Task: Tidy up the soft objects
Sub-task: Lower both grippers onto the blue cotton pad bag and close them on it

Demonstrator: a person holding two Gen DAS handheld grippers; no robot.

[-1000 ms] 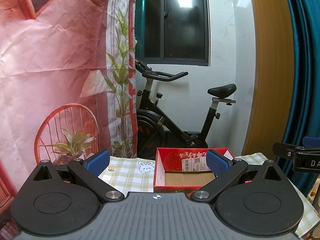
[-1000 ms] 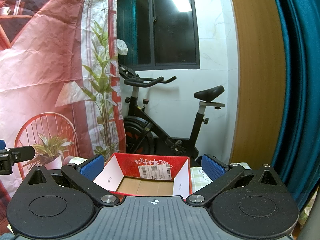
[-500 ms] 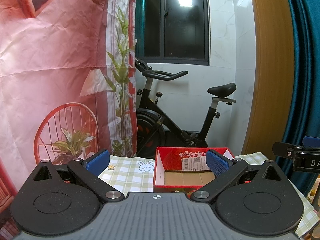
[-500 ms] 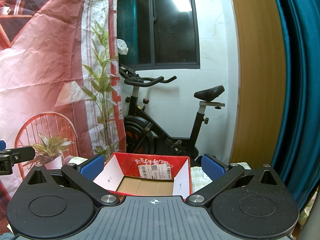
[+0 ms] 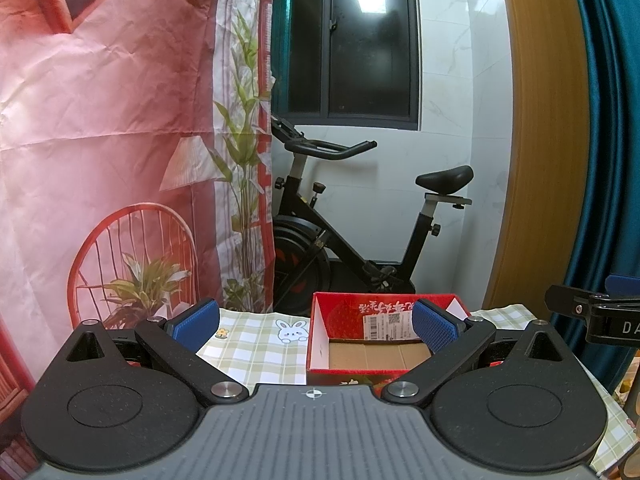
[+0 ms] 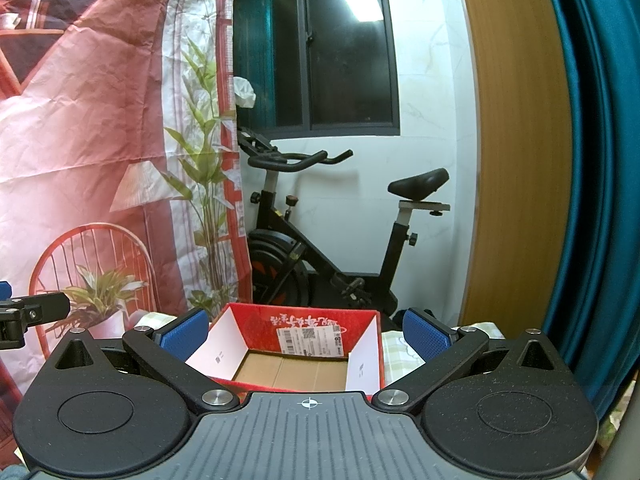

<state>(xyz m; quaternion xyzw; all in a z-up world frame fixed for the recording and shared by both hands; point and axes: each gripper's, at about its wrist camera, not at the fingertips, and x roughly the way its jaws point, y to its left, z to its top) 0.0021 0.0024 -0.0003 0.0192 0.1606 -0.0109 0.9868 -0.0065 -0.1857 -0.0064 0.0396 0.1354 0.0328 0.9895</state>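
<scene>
Nothing has shifted over the last second: your left hand-held gripper and right hand-held gripper still hover wide and empty. The box sits low centre on the tabletop, empty. No soft objects are in view, so organizing looks unstarted.

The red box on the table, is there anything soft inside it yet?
No, in the right wrist view the red box is open and only its bare brown cardboard floor shows, with nothing lying on the part in view.
</scene>
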